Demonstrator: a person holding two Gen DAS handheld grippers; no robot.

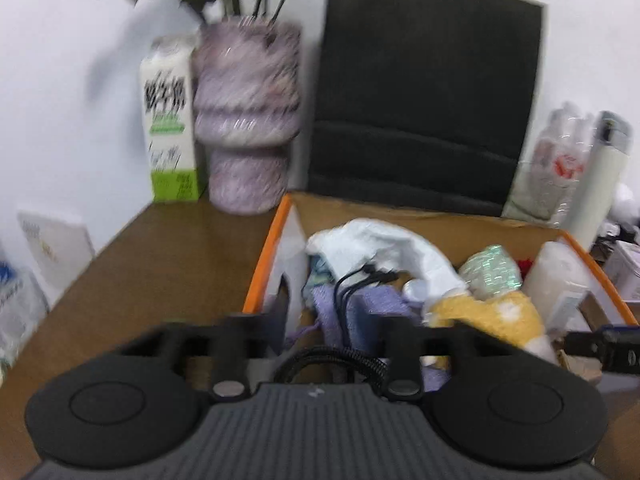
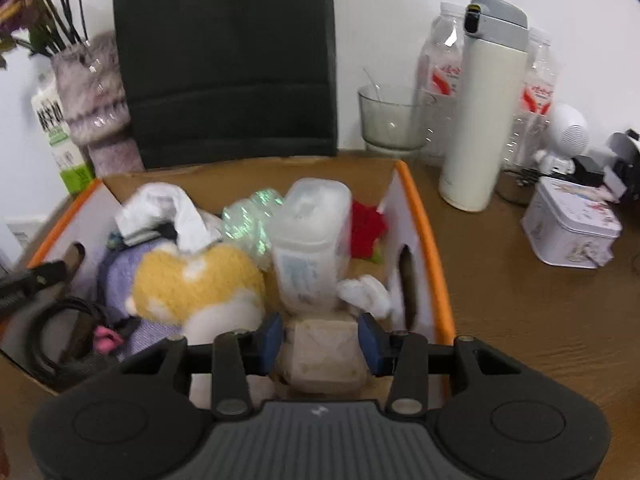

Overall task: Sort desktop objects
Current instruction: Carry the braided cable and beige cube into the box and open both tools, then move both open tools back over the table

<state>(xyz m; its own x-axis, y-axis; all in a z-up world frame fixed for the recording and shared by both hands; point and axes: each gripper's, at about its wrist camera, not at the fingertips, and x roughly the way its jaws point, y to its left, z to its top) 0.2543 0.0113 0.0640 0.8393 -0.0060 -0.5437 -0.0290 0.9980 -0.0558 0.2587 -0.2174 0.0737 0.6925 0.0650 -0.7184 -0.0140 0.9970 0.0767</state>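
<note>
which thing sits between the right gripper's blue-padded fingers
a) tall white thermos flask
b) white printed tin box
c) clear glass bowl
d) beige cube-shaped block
d: in the right wrist view the beige cube-shaped block lies between the open fingers of the right gripper, inside the orange-rimmed cardboard box; whether the pads touch it cannot be told.

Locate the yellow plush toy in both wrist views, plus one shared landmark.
Left wrist: yellow plush toy lies low right of centre, inside the orange-rimmed box, under the white cloth.
Right wrist: yellow plush toy lies left of centre in the same box, beside the clear plastic container.
Shared landmark: the dark bag standing upright behind the box.
</note>
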